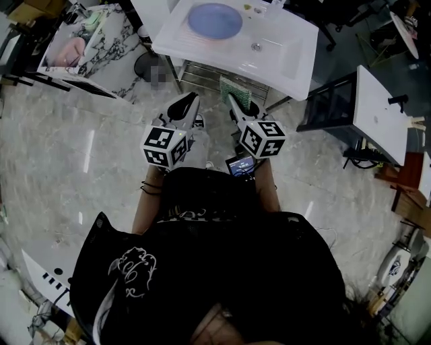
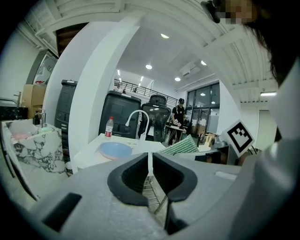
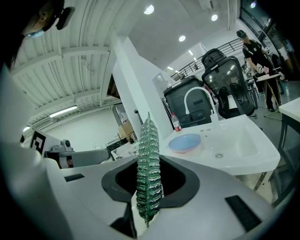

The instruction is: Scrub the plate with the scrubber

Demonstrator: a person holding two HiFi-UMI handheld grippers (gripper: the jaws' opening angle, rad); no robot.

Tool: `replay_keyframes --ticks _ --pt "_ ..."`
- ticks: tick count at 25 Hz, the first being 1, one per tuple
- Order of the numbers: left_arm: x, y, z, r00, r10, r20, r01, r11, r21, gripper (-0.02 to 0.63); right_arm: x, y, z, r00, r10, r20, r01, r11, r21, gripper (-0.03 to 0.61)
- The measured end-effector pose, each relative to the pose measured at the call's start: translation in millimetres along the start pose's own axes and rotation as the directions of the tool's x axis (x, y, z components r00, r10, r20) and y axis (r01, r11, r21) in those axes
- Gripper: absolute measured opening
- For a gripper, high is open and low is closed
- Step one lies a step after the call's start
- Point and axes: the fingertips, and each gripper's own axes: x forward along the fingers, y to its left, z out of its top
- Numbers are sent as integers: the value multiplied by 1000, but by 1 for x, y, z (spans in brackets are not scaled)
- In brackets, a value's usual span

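Note:
A light blue plate (image 1: pixel 214 20) lies on the flat left side of a white sink unit (image 1: pixel 289 64), ahead of both grippers. My right gripper (image 1: pixel 234 102) is shut on a green scrubber (image 1: pixel 232 87), held edge-up just short of the sink's front edge. In the right gripper view the scrubber (image 3: pixel 149 173) stands upright between the pads, with the plate (image 3: pixel 184 142) beyond it. My left gripper (image 1: pixel 184 108) hangs beside the right one, shut and holding nothing. From the left gripper view the plate (image 2: pixel 116 150) shows past the shut jaws, and the scrubber (image 2: pixel 180 146) shows at the right.
A white faucet (image 3: pixel 199 101) and a red-capped bottle (image 3: pixel 176 122) stand at the sink's back. A wire rack (image 1: pixel 202 71) sits under the sink. A marble-patterned table (image 1: pixel 108 47) is at the left, a dark frame (image 1: pixel 330 101) and a white table (image 1: pixel 380 111) at the right.

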Motion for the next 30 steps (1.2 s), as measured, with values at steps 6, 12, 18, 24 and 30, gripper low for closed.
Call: replay_keyframes --ticks 6,12,18,24,30 --pt "56 32 18 1000 -29 9 29 1000 -1 40 45 -31 25 1000 -23 1 23 1000 -14 89" --pt "114 79 51 998 -59 5 59 998 -5 40 105 -59 61 999 -54 -4 54 998 -33 89" --pt "164 124 68 996 -84 -16 84 996 -3 41 160 -86 84 996 -90 -25 89 995 -39 89" --pt "206 158 72 991 -125 -58 124 992 -14 41 199 -115 102 988 -149 -43 147 988 -53 89" --pt "231 180 67 981 -165 -98 162 986 -37 43 222 -133 114 979 -197 -50 195 980 -48 91"
